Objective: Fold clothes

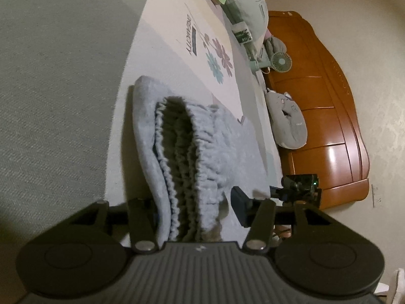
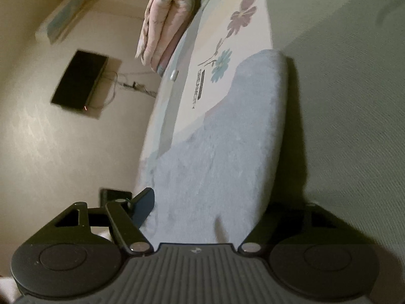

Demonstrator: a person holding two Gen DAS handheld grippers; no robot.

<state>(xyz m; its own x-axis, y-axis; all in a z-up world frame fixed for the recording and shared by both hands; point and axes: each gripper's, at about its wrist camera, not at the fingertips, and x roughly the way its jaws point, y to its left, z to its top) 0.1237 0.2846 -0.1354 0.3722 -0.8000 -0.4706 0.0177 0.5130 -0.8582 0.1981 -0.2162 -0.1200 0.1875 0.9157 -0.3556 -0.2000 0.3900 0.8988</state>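
Both the left tool (image 1: 195,202) and right tool (image 2: 202,207) stand wide, straddling the pale-blue fleece elastic-waist garment (image 1: 200,141) on the flower-printed bed (image 1: 174,20); seemingly mid-fold; next, close on cloth.

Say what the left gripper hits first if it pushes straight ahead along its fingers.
The blue garment: its elastic waistband already sits between the left gripper fingers, so it meets cloth at once. Beyond lies the bed sheet; depth there is unclear.
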